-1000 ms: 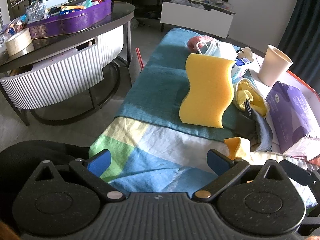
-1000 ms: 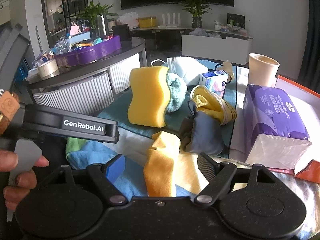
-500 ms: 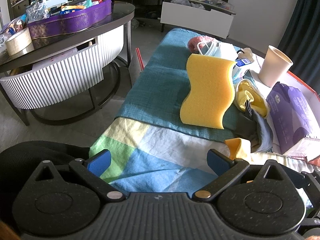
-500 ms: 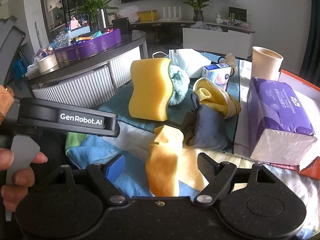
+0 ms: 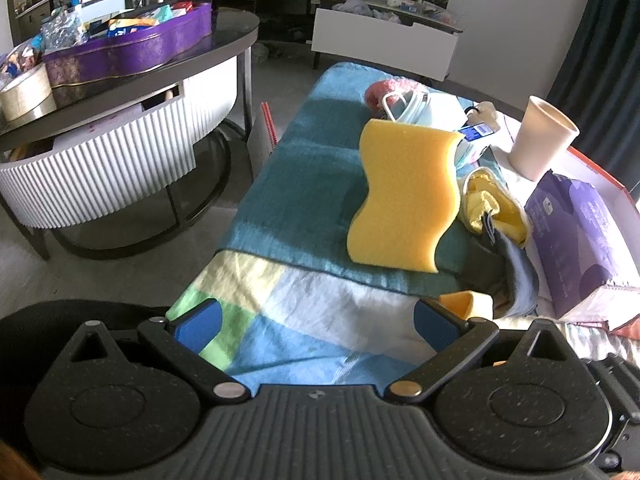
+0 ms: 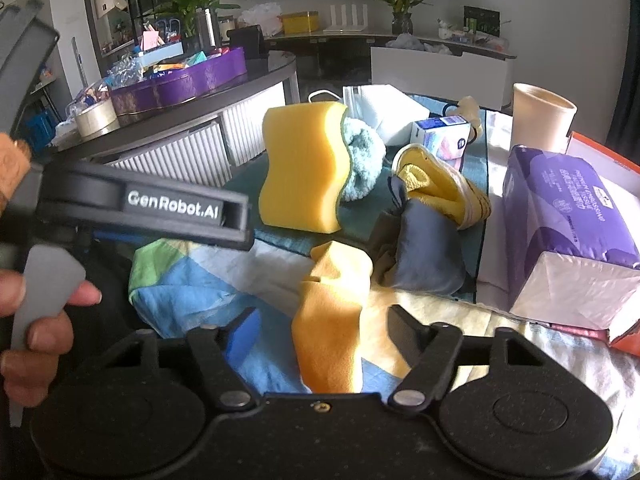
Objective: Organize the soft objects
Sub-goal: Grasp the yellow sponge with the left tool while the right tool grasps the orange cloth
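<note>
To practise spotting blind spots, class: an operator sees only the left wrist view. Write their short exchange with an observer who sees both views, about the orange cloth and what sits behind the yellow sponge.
Operator: I see only a corner of the orange cloth. Where is the right gripper?
Observer: Its jaws straddle the cloth and have just been closing; the pads do not press it yet.
Operator: Anything hidden behind the yellow sponge?
Observer: A fluffy light-blue cloth sits right against its hidden side.
</note>
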Demonstrator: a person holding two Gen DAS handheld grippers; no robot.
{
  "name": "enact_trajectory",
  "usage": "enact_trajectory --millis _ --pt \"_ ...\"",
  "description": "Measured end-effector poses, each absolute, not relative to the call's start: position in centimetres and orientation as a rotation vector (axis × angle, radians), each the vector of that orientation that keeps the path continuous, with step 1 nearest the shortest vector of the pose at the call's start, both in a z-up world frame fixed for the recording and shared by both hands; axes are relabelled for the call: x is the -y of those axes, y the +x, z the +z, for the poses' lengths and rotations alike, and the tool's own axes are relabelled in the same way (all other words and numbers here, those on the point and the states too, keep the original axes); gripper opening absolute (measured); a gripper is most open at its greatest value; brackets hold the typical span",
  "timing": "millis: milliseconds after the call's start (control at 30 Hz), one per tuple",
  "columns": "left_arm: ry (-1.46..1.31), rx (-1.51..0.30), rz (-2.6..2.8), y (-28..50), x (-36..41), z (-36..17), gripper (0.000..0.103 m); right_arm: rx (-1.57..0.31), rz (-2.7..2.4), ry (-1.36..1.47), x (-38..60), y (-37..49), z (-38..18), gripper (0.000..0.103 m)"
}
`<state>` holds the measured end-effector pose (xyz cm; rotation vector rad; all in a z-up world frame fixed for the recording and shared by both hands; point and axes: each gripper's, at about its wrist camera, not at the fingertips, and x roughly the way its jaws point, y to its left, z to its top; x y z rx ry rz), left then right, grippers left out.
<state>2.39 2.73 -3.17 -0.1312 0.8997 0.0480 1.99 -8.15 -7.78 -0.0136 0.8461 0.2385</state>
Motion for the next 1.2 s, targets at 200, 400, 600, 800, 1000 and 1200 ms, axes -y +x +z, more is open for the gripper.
enact_trajectory --millis 200,400,600,800,1000,1200 --pt "-0.128 -0.885 0.033 3.3 -2.5 -3.2 0.103 -0.874 0.241 -0.025 8.5 2.5 -8.5 0.029" --pt "-0.126 -0.866 0.011 4.4 -2.0 -3.4 0.103 -0.836 0.207 -0.03 9.4 2.2 -7.9 0.013" --pt "-0.106 -0.814 -0.031 6.1 -0.6 -3.6 0.103 -0.79 0.172 -0.048 10.6 1.5 -6.8 0.012" --pt "-0.075 -0.797 -0.03 8.6 0.7 -4.9 0.102 -0.765 0.155 -0.031 11.7 1.4 -6.0 0.011" --pt "-0.097 -0.796 -0.053 9.8 1.0 -5.6 0.072 -0.747 0.151 -0.028 12.2 1.3 -5.7 0.01" --pt "-0.1 -0.78 -0.091 9.3 1.1 -5.5 0.07 -0.71 0.154 -0.029 12.5 1.2 -4.9 0.009"
